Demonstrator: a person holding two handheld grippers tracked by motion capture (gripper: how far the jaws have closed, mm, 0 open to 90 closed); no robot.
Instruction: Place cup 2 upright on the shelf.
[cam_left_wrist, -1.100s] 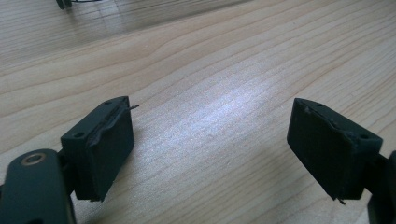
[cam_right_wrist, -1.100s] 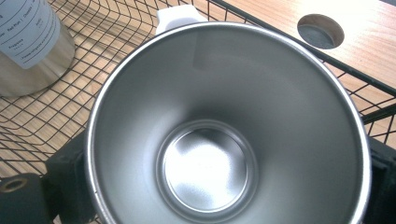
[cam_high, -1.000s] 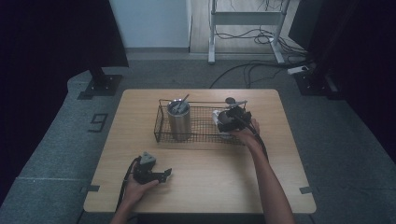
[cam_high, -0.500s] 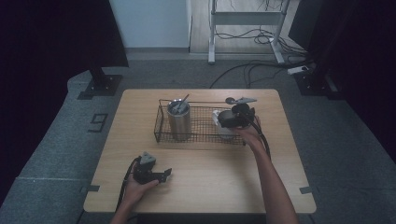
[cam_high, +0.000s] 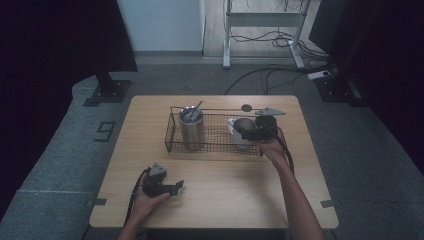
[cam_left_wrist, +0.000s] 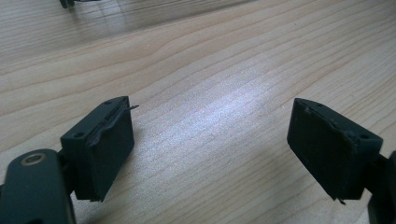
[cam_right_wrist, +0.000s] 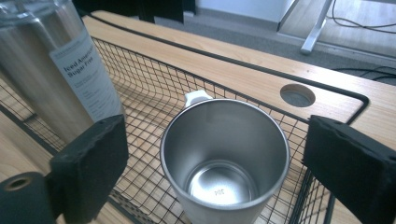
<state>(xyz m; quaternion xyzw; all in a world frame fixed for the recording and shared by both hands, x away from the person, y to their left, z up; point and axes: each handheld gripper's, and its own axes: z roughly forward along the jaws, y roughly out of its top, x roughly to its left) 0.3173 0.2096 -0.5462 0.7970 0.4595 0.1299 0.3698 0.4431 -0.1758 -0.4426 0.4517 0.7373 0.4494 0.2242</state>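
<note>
A black wire basket (cam_high: 170, 131) stands on the wooden table (cam_high: 220, 200). At its left end is a tall steel tumbler (cam_high: 191, 127) with a utensil (cam_high: 196, 109) in it. At its right end stands a shorter steel cup (cam_high: 239, 134) with a white handle. My right gripper (cam_high: 248, 131) hovers over that cup. In the right gripper view the cup (cam_right_wrist: 224, 154) sits below and between the pads of my right gripper (cam_right_wrist: 215, 168); its jaws have just been closing, but the pads stand clear of the rim. My left gripper (cam_high: 175, 188) rests near the front edge, open over bare wood (cam_left_wrist: 210, 149).
The labelled tumbler (cam_right_wrist: 51, 70) stands close to the left pad in the right gripper view. A round hole (cam_high: 246, 107) pierces the tabletop behind the basket. Grey floor, cables and a desk frame lie beyond the table.
My right gripper has risen a little and shifted slightly right over the cup at the basket's right end. The left hand and gripper have stayed put.
</note>
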